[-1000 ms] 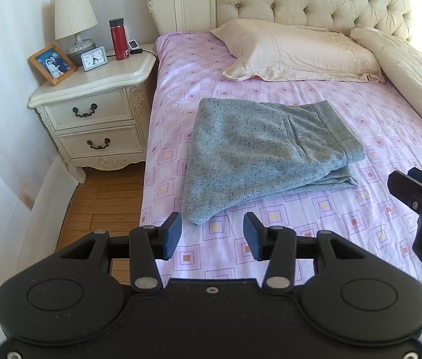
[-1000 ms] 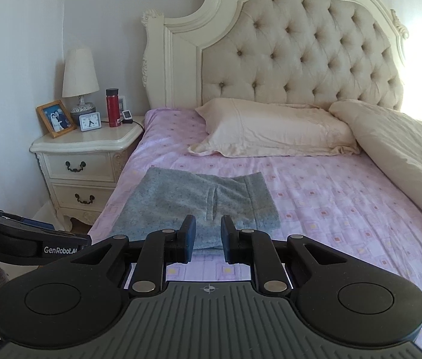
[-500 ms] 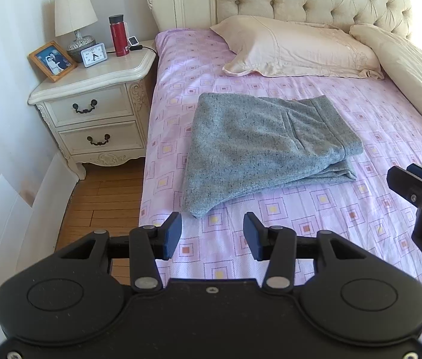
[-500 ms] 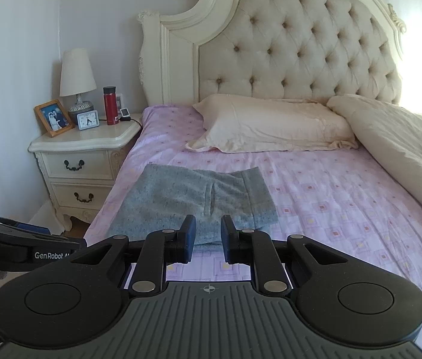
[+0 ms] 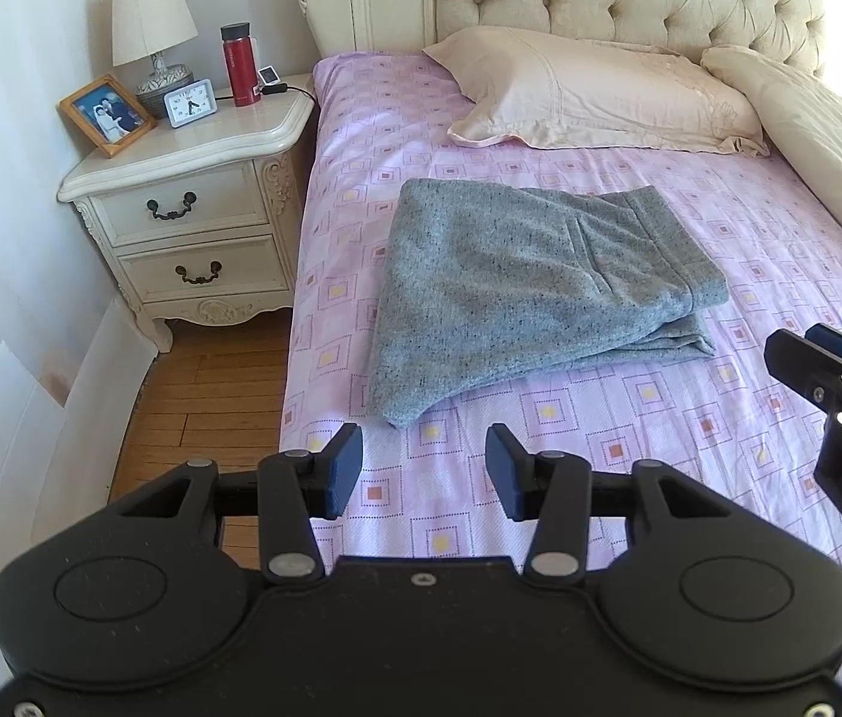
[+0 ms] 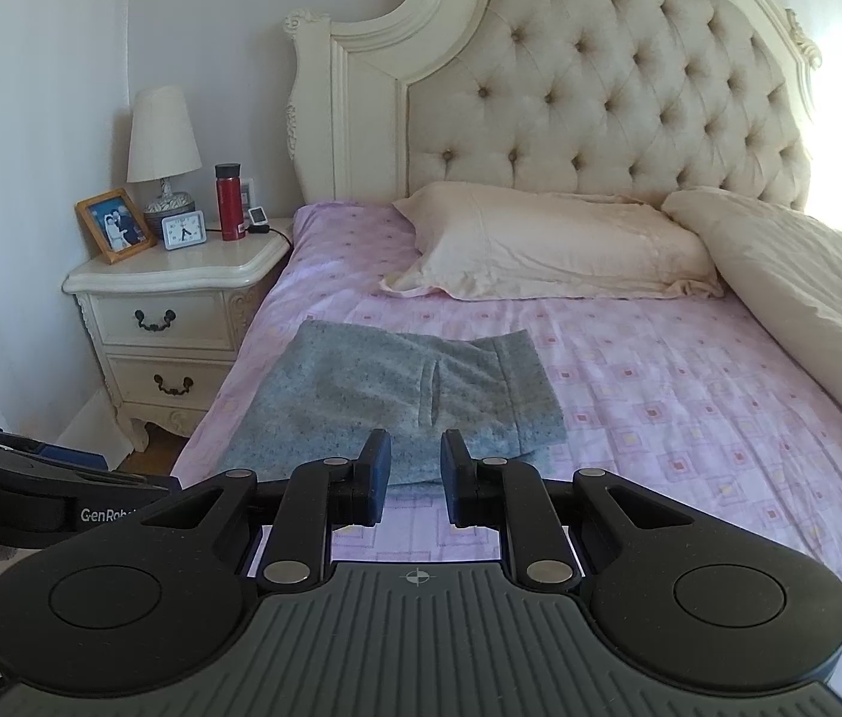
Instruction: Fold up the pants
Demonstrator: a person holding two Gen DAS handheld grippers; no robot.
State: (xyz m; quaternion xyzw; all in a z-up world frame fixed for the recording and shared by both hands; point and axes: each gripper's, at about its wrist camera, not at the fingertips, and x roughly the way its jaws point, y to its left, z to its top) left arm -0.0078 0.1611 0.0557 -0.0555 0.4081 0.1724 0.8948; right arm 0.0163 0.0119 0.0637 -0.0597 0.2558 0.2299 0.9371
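bed (image 5: 630,448): pink patterned sheet | folded grey pants (image 5: 534,287) lying just ahead of left gripper (image 5: 424,466) | pillow (image 5: 594,89), duvet (image 5: 827,137) farther ahead

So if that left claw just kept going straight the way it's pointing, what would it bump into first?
Probably the pink bed sheet, just short of the near corner of the folded grey pants. The left claw is open, empty and tilted down toward the bed; depth is hard to judge, so it might clip that corner instead.
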